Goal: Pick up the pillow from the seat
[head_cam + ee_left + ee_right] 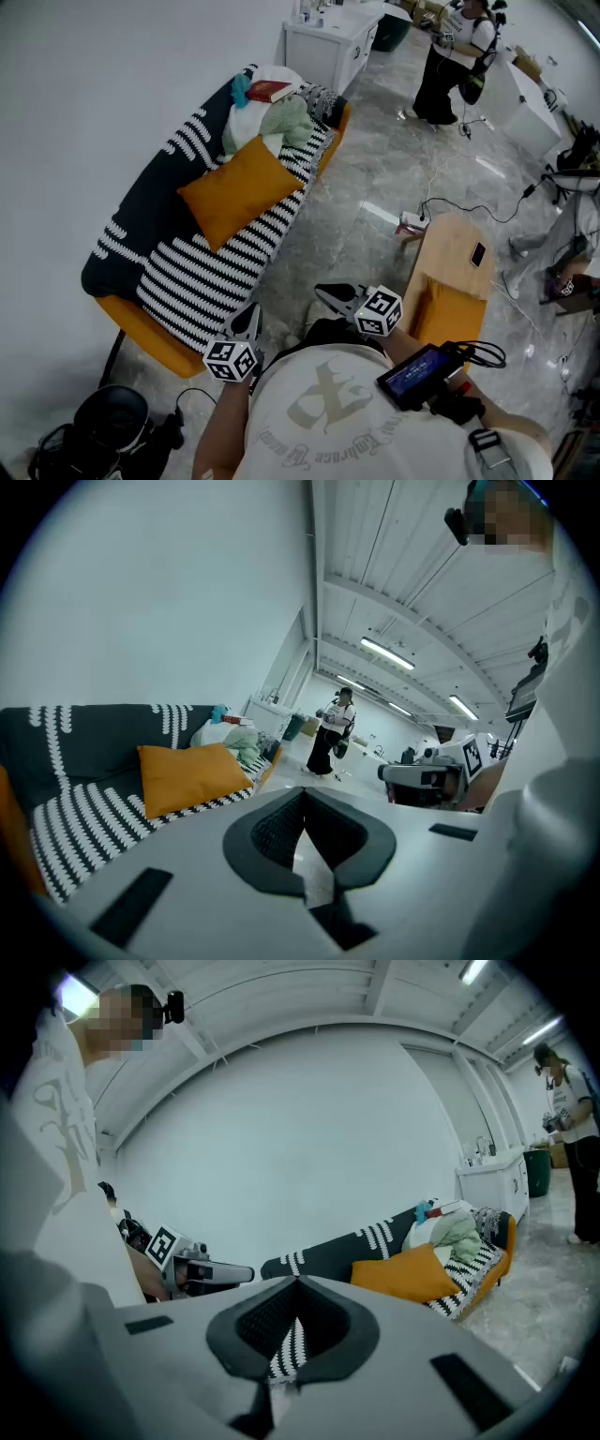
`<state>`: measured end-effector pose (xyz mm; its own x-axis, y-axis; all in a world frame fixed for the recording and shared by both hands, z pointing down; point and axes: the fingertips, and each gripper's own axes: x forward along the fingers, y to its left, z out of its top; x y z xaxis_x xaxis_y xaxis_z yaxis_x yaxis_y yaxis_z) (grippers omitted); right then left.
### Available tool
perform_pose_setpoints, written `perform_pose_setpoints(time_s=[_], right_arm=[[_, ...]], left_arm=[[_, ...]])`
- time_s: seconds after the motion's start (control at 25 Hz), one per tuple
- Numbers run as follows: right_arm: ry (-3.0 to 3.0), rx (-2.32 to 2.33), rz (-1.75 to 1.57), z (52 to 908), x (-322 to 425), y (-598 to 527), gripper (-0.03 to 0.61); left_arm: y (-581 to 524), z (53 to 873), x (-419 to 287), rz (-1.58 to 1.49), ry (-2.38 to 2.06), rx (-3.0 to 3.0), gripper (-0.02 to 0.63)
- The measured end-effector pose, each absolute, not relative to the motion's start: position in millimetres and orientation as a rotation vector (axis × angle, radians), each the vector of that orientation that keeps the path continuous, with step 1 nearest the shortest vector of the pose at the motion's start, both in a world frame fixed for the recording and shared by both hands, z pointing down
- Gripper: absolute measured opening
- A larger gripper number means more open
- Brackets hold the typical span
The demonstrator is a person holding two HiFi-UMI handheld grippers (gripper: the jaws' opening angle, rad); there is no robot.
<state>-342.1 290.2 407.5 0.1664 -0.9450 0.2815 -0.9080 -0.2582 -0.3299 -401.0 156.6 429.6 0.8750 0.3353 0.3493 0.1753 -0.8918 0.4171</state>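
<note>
An orange pillow (239,187) leans on the back of a sofa (197,281) draped in a black-and-white striped cover. It also shows in the left gripper view (192,775) and the right gripper view (408,1274). My left gripper (247,321) hovers off the sofa's front edge, short of the pillow, jaws shut and empty (305,803). My right gripper (330,296) hangs over the floor to its right, also shut with nothing held (295,1297). Each gripper sees the other: the right one (427,775), the left one (211,1274).
A heap of clothes (281,117) with a red book (270,91) fills the sofa's far end. A white cabinet (333,42) and a standing person (450,61) are beyond. A wooden seat (455,258), floor cables (441,202) and a black bag (108,427) lie near.
</note>
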Motion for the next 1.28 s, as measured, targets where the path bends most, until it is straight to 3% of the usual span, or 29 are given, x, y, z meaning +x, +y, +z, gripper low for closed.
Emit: perform_pose_setpoints(time_s=[0.48, 1.28], right_arm=[[1.807, -2.317, -0.634, 408.7, -305.6, 300.5, 0.014], [1.878, -2.223, -0.651, 421.3, -168.4, 335.9, 0.014]], left_arm=[[168.8, 436.2, -380.2, 0.643, 0.356, 2.664, 0.009], [197.0, 418.9, -249.0, 0.682, 0.206, 2.716, 0.009]])
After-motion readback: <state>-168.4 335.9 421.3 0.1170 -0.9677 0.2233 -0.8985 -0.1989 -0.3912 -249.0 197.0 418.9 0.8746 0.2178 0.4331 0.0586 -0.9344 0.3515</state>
